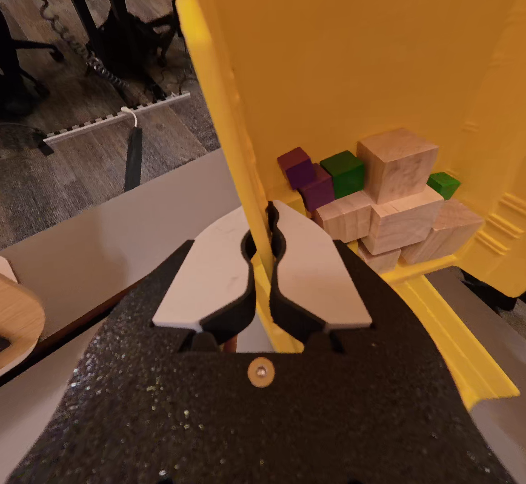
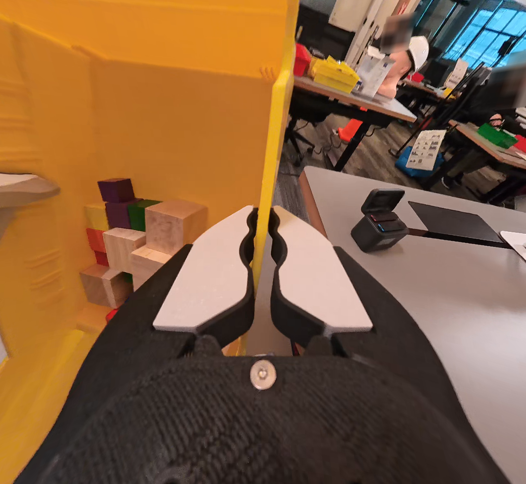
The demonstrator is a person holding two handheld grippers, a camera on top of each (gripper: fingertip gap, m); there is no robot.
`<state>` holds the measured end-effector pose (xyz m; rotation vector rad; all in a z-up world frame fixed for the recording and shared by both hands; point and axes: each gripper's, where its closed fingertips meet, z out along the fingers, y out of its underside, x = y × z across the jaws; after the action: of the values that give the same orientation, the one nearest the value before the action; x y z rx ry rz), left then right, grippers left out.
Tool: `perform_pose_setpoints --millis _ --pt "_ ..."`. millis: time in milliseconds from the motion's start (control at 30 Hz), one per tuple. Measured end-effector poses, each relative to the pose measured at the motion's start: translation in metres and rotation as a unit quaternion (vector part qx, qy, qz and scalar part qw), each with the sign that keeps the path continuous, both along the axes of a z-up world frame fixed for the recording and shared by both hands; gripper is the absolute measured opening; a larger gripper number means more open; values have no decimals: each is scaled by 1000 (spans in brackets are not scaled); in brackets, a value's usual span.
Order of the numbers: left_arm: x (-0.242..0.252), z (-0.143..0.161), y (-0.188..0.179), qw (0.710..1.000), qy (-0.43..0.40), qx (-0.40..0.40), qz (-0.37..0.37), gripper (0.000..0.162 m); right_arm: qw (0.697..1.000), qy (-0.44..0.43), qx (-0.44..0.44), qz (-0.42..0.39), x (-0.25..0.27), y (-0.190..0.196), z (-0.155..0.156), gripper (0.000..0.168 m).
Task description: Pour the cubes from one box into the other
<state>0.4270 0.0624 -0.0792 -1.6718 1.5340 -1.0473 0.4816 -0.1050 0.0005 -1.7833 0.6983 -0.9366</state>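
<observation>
Left gripper (image 1: 269,211): clamped on the left side wall of the yellow box (image 1: 355,58); one white finger (image 1: 210,271) outside the wall, the other inside.
Right gripper (image 2: 263,211): clamped on the opposite wall of the same box, the rim pinched between its pads.
Box attitude: tipped steeply, the floor of the box seen nearly face-on; judged lifted, mid-pour.
Cubes (image 1: 398,203): piled against the low end wall; large plain wooden cubes (image 2: 168,225) below, small purple cubes (image 1: 301,174) and green cubes (image 1: 343,171) on top; red, orange and yellow ones at the far side in the right wrist view.
Receiving box: not seen in either view.
Table (image 2: 427,299): grey, a black charging case (image 2: 378,228) standing on it.
Step in hand: tilt is judged incomplete.
Technique: both grips are to be kept firm and rotated together, slowly, so the wall is not twisted.
Risk: heavy wooden cubes may slide at once and overshoot.
</observation>
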Motion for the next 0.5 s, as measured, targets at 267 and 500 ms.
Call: perform_pose_setpoints --millis 267,500 --pt "12 -3 -2 997 -73 4 9 3 998 -63 23 16 5 -3 -2 7" --pt "13 -1 1 990 -142 10 6 6 992 -99 66 35 4 0 -2 8"
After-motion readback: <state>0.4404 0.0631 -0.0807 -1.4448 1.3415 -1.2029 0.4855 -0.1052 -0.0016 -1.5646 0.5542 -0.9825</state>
